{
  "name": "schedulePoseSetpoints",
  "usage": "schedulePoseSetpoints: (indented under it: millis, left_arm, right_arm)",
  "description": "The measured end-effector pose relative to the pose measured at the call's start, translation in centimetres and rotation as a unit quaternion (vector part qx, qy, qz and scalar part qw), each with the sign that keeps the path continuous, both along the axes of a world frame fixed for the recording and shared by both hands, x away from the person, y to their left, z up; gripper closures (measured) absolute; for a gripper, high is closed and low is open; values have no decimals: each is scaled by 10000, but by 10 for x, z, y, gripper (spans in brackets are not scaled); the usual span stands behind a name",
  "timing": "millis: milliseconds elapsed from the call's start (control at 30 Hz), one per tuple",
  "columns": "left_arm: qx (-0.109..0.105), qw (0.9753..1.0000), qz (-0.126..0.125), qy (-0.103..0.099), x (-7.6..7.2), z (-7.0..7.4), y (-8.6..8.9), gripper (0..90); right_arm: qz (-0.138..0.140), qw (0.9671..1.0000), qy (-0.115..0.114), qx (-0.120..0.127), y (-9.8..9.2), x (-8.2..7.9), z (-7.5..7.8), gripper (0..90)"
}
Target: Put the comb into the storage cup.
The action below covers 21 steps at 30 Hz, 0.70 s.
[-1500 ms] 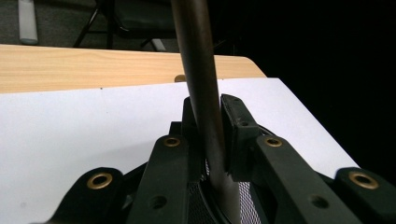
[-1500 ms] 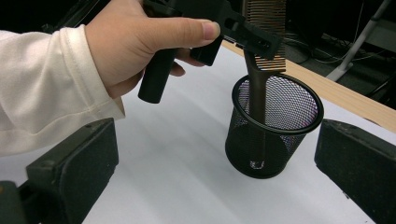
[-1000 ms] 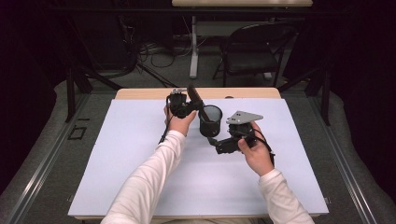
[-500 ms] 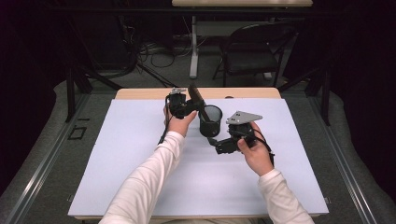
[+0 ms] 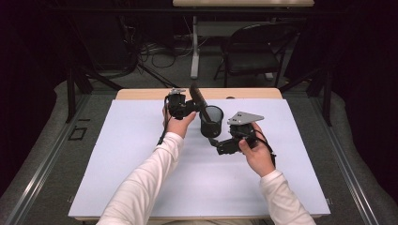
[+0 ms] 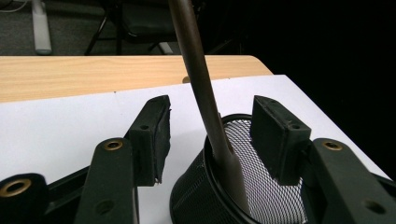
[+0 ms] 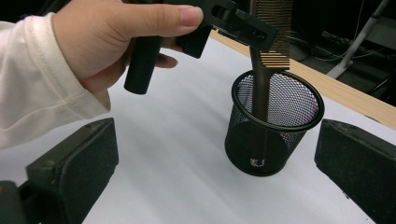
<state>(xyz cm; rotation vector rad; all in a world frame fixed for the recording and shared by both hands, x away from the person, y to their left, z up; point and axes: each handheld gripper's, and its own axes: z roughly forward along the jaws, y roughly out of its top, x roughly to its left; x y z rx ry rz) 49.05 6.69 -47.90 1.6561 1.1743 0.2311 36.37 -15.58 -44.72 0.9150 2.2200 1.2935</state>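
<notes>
Change since earlier: we see almost none; both hands, the cup and the comb sit where they were a second ago, and the left claw still hangs by the cup's rim.

Writing: we find no brand, label or lettering we can read on any item.

Left hand (image 5: 179, 123): it holds the left claw (image 5: 193, 108) near the far edge of the sheet, just left of the cup.

Left claw: in the left gripper view its jaws stand wide apart, one on each side of the comb's handle, touching neither it nor the cup.

Comb (image 7: 267, 44): we see a brown comb standing tilted in the cup, handle end down inside the mesh, teeth up above the rim.

Cup (image 5: 211, 120): a black mesh cup stands upright on the white sheet (image 5: 141, 154), between the two claws.

Right hand (image 5: 257, 151): it holds the right claw (image 5: 215, 141) just near-side and right of the cup.

Right claw: in the right gripper view its jaws are spread wide, grasping nothing, with the cup well ahead between them.

Open room: we see broad bare sheet to the left, the right and the near side of the hands; the wooden table (image 5: 141, 93) edge lies just beyond the cup.
</notes>
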Motion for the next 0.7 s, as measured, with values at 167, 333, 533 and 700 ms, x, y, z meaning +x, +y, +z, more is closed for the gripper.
schedulePoseSetpoints:
  millis: [167, 333, 533, 700]
  left_arm:
    - [81, 9999, -128, -66, -5, 1, 2, 455]
    - [271, 9994, -157, -150, -9, 3, 6, 432]
    - [325, 9991, -234, -155, -14, 5, 10, 412]
    - [493, 9979, -337, -239, -17, 8, 13, 392]
  right_arm:
    - [-6, 10000, 5, 6, 0, 0, 0, 0]
    - [-13, 10000, 9, -4, 0, 0, 0, 0]
    - [-26, 10000, 14, -16, 0, 0, -1, 0]
    - [-22, 10000, 6, -6, -1, 0, 0, 0]
